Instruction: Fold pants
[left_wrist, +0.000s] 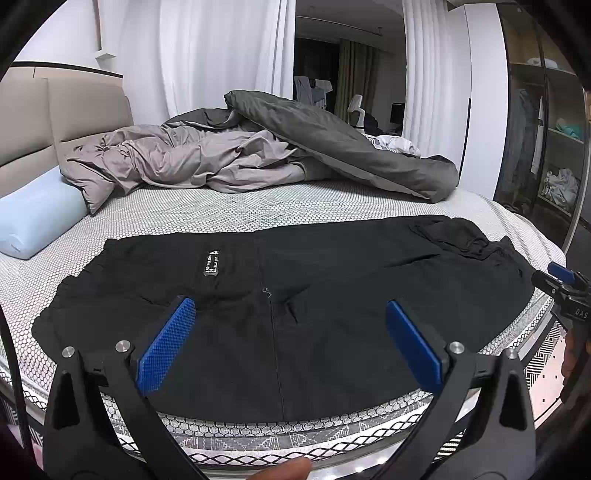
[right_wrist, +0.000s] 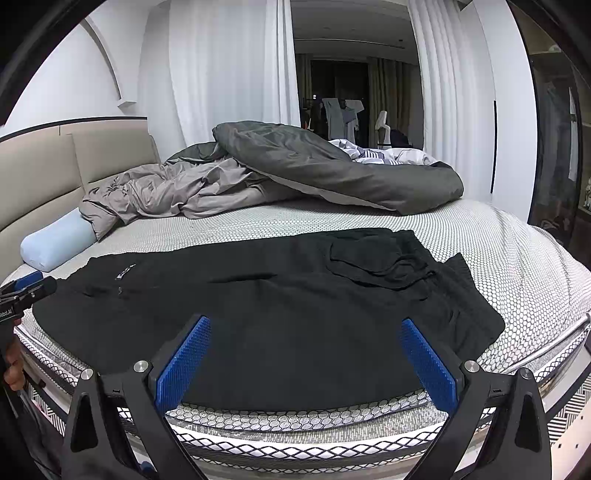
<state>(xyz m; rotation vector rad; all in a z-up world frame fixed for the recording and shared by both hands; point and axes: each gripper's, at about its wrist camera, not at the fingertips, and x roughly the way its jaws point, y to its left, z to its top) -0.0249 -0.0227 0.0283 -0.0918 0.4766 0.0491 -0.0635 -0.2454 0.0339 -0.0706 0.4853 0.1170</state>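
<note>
Both cameras look forward between their tools' blue pads from just off the near edge of the bed, facing across it toward the headboard and curtains. The left view sits nearer the pillow end; both share the black pants and rumpled duvet.

Left claw spread wide, holding nothing. Right claw likewise wide apart, empty, level alongside.

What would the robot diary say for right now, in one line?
left claw open, empty | right claw open, empty | black pants spread on mattress | folding not started
</note>
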